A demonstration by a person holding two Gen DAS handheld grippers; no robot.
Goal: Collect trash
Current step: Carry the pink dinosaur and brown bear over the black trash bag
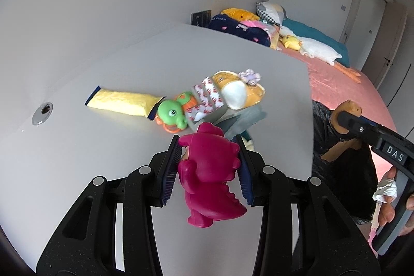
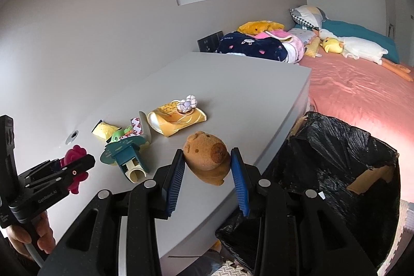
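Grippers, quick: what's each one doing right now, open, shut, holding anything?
Left gripper: shut on the magenta plastic dinosaur toy, lifted off the grey table.
Right gripper: shut on the brown plush capybara toy, beside the black-lined trash box.

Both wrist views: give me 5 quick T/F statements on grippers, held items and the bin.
1. The left gripper is shut on a magenta dinosaur toy. True.
2. The right gripper is empty. False: a brown capybara plush sits between its pads.
3. The box lined with a black trash bag stands on the grey table. False: it stands off the table's edge, beside the bed with the pink sheet.
4. A green frog toy lies on the table next to a yellow wrapper. True.
5. The capybara plush is already inside the bag. False: it is still held above the table.
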